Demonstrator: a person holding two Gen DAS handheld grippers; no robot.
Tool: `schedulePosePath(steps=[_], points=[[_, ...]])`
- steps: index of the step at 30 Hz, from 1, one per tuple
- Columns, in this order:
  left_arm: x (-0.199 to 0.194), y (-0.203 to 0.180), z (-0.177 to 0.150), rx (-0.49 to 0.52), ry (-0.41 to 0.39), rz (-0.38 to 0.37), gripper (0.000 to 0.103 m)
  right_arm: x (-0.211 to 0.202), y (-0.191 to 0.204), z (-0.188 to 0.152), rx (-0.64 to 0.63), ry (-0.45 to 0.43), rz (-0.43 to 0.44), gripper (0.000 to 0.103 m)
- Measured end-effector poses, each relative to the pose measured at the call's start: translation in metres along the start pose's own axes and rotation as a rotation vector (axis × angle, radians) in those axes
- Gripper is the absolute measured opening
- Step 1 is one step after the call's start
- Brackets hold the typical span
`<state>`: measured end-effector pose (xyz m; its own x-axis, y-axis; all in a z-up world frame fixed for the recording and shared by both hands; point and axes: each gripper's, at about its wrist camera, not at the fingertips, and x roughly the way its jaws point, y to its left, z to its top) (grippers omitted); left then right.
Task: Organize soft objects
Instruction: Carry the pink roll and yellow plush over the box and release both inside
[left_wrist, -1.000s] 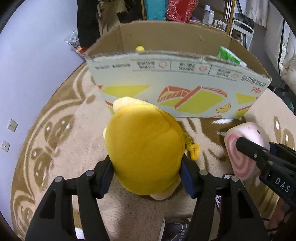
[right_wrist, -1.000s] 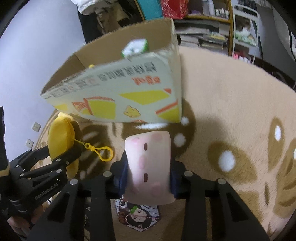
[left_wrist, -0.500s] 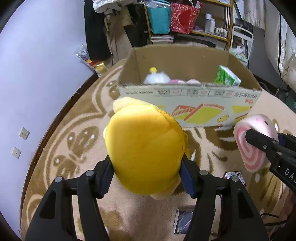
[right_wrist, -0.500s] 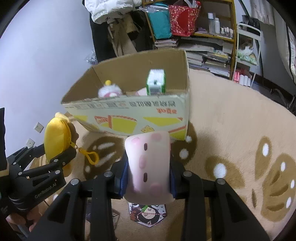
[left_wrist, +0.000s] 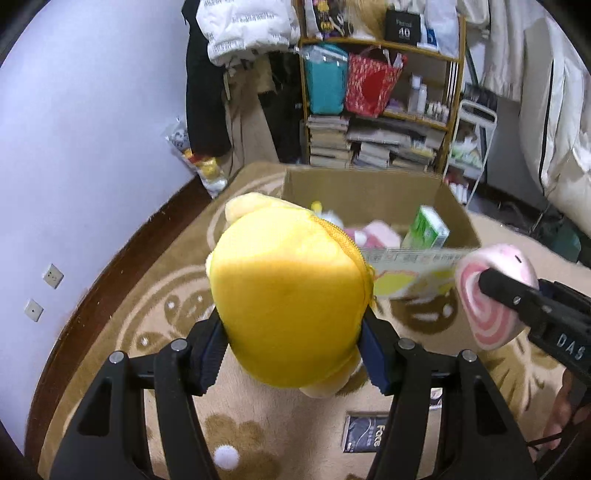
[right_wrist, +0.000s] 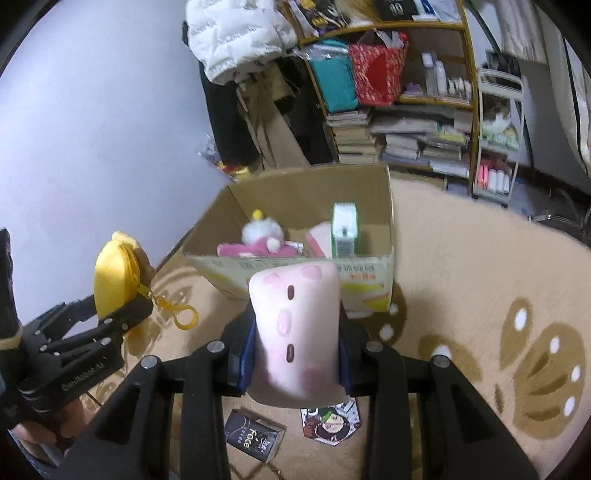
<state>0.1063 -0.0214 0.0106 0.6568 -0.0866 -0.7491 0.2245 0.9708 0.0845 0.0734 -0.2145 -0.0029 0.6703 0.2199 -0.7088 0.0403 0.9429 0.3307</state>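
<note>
The left gripper (left_wrist: 291, 347) was clamped on a round yellow plush pouch (left_wrist: 288, 306) with a zip seam and a yellow plastic clip (right_wrist: 183, 316), held above the beige patterned rug (right_wrist: 461, 266). Beside it, the right gripper (right_wrist: 295, 354) squeezed a pale pink swirl-ended plush roll (right_wrist: 295, 332), near the open cardboard box (right_wrist: 314, 192) holding a pink-and-white plush toy (right_wrist: 258, 236) and a green carton (right_wrist: 344, 230).

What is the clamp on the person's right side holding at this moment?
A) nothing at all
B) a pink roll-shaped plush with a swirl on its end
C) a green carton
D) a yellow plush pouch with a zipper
B: the right gripper is shut on the pink roll plush, whose swirl end shows in the left wrist view, while the left gripper clamps the yellow plush pouch and the green carton sits in the cardboard box.
</note>
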Motion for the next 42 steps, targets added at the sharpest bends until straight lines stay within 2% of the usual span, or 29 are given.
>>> schedulePosePath(steps=[10,14,17,23,31,35,38,42], points=[[-0.023,0.004,0.058,-0.012,-0.085,0.012,0.062,-0.013,0.031,0.044,-0.058,-0.093,0.007,0.039],[-0.020,0.001,0.074,-0.001,-0.102,0.017,0.062,-0.009,0.039,0.060,-0.068,-0.112,0.020,0.039],[-0.012,-0.003,0.085,-0.004,-0.095,-0.009,0.062,-0.004,0.043,0.069,-0.084,-0.114,0.009,0.039],[0.014,-0.019,0.094,0.033,-0.073,-0.021,0.062,0.009,0.036,0.081,-0.099,-0.113,-0.007,0.041],[0.051,-0.029,0.099,0.067,-0.065,0.004,0.063,0.022,0.016,0.089,-0.087,-0.125,-0.026,0.042],[0.070,-0.035,0.095,0.071,-0.055,-0.001,0.063,0.030,0.010,0.087,-0.088,-0.149,-0.043,0.043],[0.085,-0.038,0.093,0.057,-0.031,-0.018,0.063,0.040,0.002,0.084,-0.064,-0.148,-0.019,0.044],[0.105,-0.042,0.088,0.070,-0.002,0.002,0.063,0.054,-0.003,0.079,-0.059,-0.136,-0.021,0.047]])
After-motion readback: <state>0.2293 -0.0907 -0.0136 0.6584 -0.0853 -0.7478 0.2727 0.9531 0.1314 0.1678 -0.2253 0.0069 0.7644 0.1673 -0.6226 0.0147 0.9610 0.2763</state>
